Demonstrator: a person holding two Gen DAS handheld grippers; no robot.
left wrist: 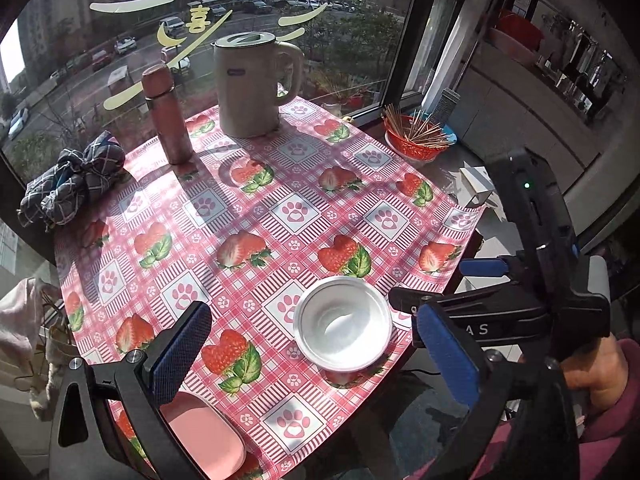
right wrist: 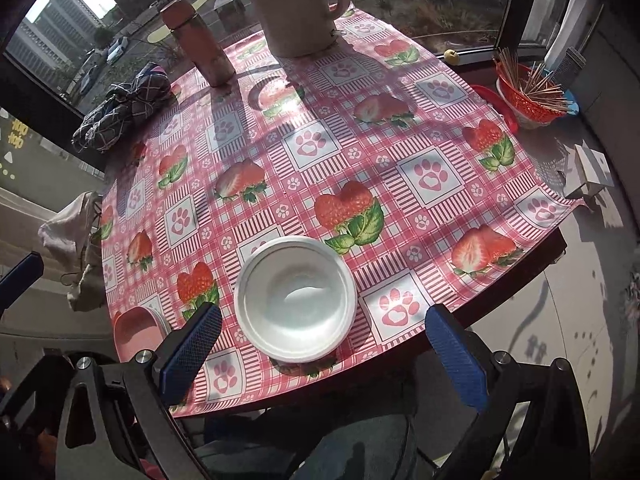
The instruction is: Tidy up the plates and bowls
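Observation:
A white bowl [left wrist: 343,323] stands upright near the front edge of the table with the strawberry cloth [left wrist: 256,216]; it also shows in the right wrist view [right wrist: 296,300]. A pink plate [left wrist: 204,436] lies at the front left corner, partly behind my left gripper's finger; its edge shows in the right wrist view [right wrist: 134,334]. My left gripper [left wrist: 316,356] is open and empty, above the front edge, with the bowl between its fingers' lines. My right gripper [right wrist: 324,352] is open and empty just in front of the bowl; it shows in the left wrist view [left wrist: 448,284] right of the bowl.
A cream kettle [left wrist: 252,84] and a red flask [left wrist: 166,114] stand at the back of the table. A checked cloth bundle [left wrist: 72,180] lies at the back left. A red basket of skewers [left wrist: 416,136] and a white box [right wrist: 592,172] sit on the ledge to the right.

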